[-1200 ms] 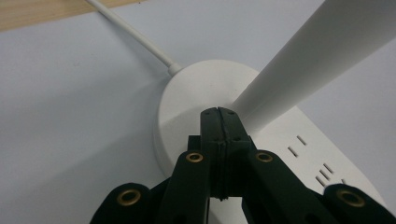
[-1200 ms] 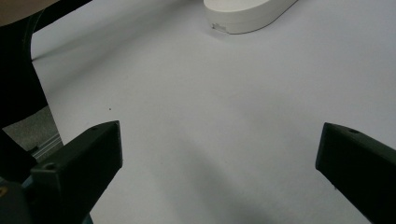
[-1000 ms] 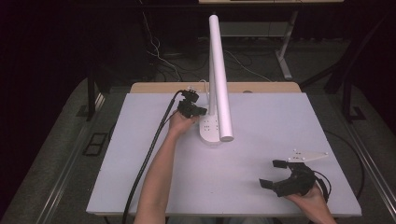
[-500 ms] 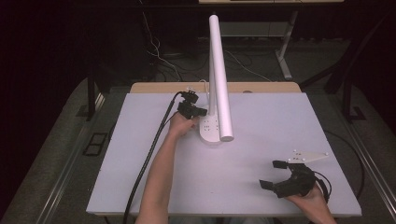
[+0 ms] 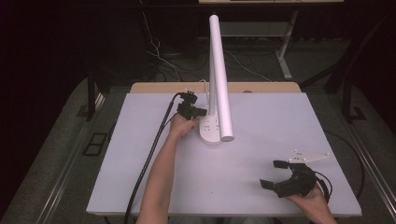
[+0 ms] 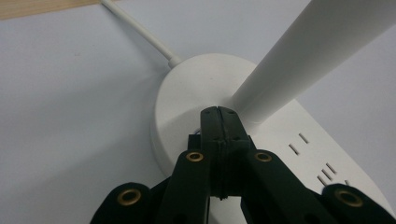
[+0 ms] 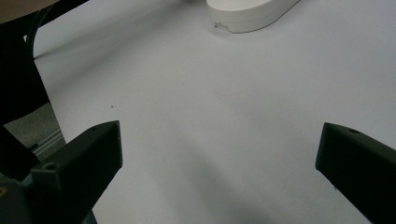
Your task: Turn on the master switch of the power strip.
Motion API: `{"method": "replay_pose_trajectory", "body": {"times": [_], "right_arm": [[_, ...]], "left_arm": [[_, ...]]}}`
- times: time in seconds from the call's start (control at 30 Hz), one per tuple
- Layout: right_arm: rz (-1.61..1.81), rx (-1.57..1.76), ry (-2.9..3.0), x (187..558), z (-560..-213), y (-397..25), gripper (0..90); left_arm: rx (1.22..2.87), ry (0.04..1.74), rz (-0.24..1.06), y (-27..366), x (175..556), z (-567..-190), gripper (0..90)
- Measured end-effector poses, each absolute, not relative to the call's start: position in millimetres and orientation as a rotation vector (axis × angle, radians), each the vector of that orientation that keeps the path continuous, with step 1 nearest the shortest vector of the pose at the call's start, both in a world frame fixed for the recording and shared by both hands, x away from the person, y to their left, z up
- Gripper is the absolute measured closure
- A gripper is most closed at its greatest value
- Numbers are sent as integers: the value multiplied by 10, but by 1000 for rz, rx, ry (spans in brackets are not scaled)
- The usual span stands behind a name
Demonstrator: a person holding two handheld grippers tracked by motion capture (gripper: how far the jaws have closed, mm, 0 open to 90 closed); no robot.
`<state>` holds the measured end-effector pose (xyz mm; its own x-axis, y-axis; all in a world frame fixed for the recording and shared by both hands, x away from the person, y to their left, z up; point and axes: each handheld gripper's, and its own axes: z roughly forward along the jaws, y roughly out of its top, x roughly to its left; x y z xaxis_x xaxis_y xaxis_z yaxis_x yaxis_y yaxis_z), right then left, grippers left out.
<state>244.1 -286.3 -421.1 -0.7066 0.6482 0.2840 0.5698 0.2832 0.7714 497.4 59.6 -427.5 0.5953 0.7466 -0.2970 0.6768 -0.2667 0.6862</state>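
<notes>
From above, the lamp [image 5: 218, 93] stands toward the far edge of the tabletop [image 5: 140, 163], near its middle, its white base [image 5: 210, 130] flat on the surface and its long tube leaning up and forward. The left gripper [image 5: 198, 112] sits right at the base's left side, while the right gripper [image 5: 273, 175] rests near the tabletop's near right corner, well apart from the lamp. Over to the left gripper view: the jaws are pressed together, tips touching the base [image 6: 187, 98] beside the foot of the stem [image 6: 299, 60], seemingly pressing a spot there; whether anything lies between them I cannot tell. A white cord [image 6: 140, 32] runs off toward the far edge. The risk, I'd say: push too hard or off-centre and the tips skid off the smooth plastic, or the top-heavy lamp rocks. In the right gripper view the jaws stand wide apart with nothing between, over bare surface, the base's end [image 7: 252, 14] beyond. The top is pale, matte and clean; the room around is dark, cables on the floor behind.
</notes>
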Motion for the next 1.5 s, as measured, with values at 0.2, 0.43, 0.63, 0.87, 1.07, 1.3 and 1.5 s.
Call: {"method": "replay_pose_trajectory", "body": {"times": [0.2, 0.43, 0.63, 0.87, 1.07, 1.3, 1.5], "right_arm": [[1411, 1165, 2444, 2438, -4206, -2868, 0], [1410, 1172, 2437, 2439, -4208, -2871, 0], [1414, 1174, 2437, 2443, -4210, -2873, 0], [1414, 1172, 2441, 2447, -4209, -2878, 0], [1409, 1175, 2444, 2452, -4212, -2871, 0], [1414, 1177, 2442, 2454, -4209, -2872, 0], [1418, 1166, 2444, 2469, -4211, -2858, 0]], "left_arm": [[2007, 1134, 113, 605, 4970, -4255, 900], [2030, 1138, 138, 617, 4966, -4213, 900], [2066, 1126, 187, 666, 4942, -4161, 900], [2093, 1100, 219, 690, 4883, -4058, 900], [2111, 1073, 242, 773, 4847, -3946, 900], [2122, 1065, 254, 885, 4780, -3798, 711], [2081, 1081, 278, 992, 4723, -3689, 397]]}}
